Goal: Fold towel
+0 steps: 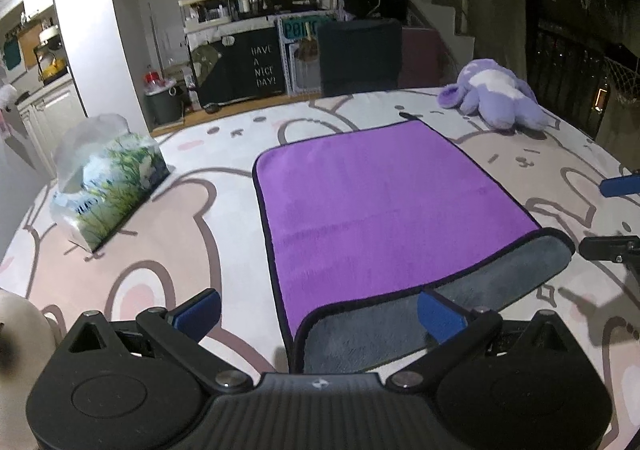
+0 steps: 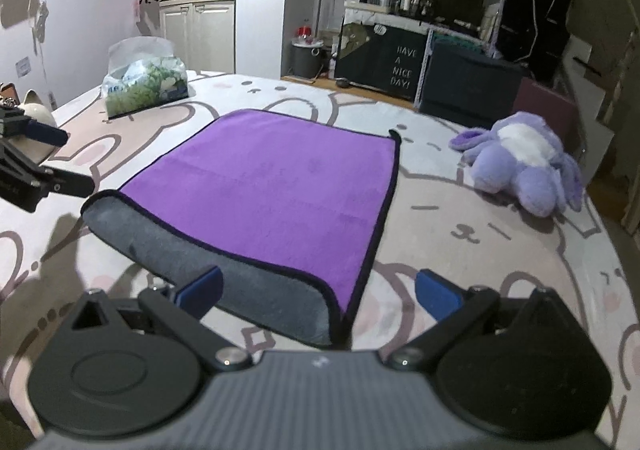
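A purple towel [image 1: 376,202] with a dark hem lies flat on the patterned table cover; its near edge is turned over and shows a grey underside [image 1: 440,302]. It also shows in the right wrist view [image 2: 272,186], grey strip [image 2: 200,250] nearest. My left gripper [image 1: 320,314] is open, its blue pads [image 1: 438,316] either side of the towel's near left corner, just above it. My right gripper [image 2: 318,292] is open over the near right corner, empty. Each gripper appears at the edge of the other's view.
A tissue pack [image 1: 108,186] in plastic stands left of the towel, also in the right wrist view [image 2: 146,86]. A purple plush toy [image 1: 496,94] lies at the far right [image 2: 524,162]. A white cat-shaped object [image 2: 34,114] sits at the table's left edge.
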{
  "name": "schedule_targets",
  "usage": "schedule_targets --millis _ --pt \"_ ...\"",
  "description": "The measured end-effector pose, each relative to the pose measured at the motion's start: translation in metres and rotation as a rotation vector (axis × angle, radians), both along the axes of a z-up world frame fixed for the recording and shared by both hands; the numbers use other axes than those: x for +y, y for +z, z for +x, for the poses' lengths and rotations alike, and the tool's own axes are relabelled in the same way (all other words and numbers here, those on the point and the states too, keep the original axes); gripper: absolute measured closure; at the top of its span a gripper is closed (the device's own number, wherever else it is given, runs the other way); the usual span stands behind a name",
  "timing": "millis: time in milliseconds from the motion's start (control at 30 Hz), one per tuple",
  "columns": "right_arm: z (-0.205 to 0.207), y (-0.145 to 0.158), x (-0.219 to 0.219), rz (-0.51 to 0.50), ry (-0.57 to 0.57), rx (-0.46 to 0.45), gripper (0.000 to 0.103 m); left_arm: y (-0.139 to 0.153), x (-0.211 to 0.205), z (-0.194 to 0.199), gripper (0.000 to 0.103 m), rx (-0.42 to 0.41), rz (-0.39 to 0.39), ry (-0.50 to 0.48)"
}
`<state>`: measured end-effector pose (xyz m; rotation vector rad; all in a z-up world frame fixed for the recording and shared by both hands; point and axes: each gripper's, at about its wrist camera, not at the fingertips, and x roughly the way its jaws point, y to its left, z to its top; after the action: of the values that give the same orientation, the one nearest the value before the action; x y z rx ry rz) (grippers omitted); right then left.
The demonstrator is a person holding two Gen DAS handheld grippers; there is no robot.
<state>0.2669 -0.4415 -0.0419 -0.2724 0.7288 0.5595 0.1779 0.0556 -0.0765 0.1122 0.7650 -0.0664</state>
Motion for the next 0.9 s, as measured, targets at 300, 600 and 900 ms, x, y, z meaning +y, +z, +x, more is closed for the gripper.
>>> schedule_targets --millis 300,600,900 --pt "0.02 -0.02 -0.009 0.045 0.018 0.088 0.0 -0.02 0.009 0.011 0.001 0.034 -0.004 -0.063" --pt "0.043 -0.034 -0.017 0.1 -0.007 0.202 0.029 -0.031 0.028 0.022 0.023 0.115 -0.15 -0.082" --pt "0.057 -0.039 -0.012 0.119 -0.001 0.254 0.051 -0.037 0.043 0.031 0.051 0.183 -0.226 -0.042"
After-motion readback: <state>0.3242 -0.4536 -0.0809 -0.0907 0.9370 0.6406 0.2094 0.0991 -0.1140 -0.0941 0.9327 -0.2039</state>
